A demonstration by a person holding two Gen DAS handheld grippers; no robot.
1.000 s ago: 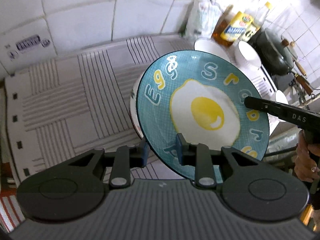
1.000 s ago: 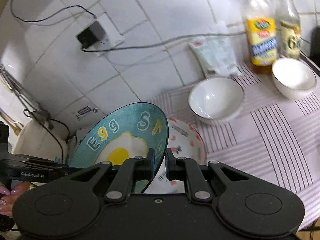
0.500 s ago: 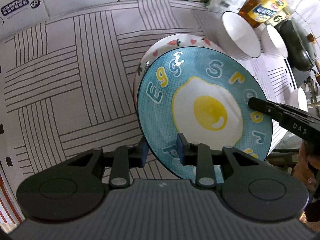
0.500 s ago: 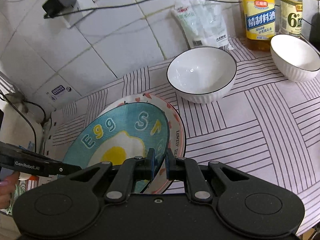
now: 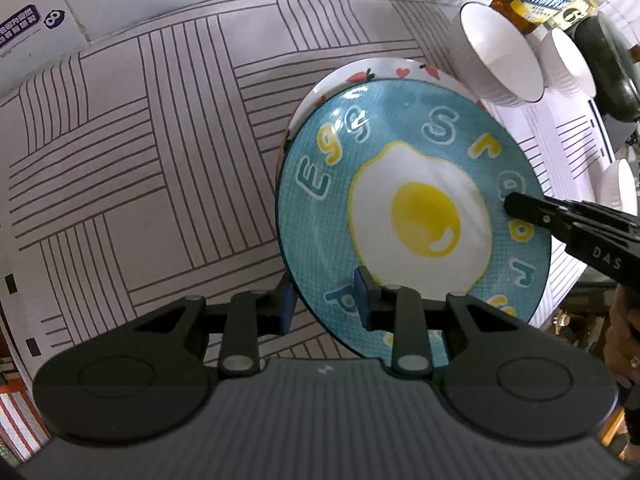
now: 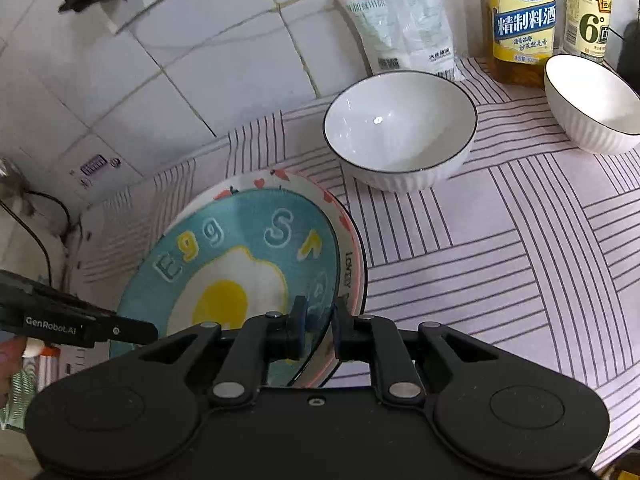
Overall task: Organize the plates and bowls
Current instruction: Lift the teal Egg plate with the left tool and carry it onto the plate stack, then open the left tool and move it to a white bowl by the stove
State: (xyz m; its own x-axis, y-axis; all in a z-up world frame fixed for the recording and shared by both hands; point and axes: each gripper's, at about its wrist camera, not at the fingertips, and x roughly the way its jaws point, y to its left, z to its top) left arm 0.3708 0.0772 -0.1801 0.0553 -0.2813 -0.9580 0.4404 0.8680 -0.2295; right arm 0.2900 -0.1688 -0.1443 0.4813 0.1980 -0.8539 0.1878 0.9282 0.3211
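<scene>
**Two grippers holding the egg plate over the heart plate**

Gripping the near rim of the blue plate (image 5: 416,216), the left gripper (image 5: 325,308) is closing its blue pads (image 5: 362,300) on either side of that rim, one pad under the plate and one on its face. The right gripper (image 6: 318,322) is clamping the opposite rim in the same way, with the edge of the plate running between its two fingers. In the left wrist view the right gripper is reaching in from the right, its tip lying on the plate's lettered border.

The blue plate, printed with a fried egg and coloured letters, is sitting tilted over a white plate (image 6: 344,216) with red hearts round its rim, and is covering most of it. Whether the two plates are touching cannot be told. The white plate is lying on the striped cloth (image 6: 500,260) that is covering the counter, towards its left part.

Beyond the plates, a large bowl (image 6: 400,132) with a dark rim is standing on the cloth, and a smaller bowl (image 6: 592,104) is standing to its right, apart from it. Against the tiled wall at the counter's back edge, a white packet (image 6: 400,24) is leaning, and two bottles (image 6: 522,16) are standing just behind the smaller bowl.
</scene>
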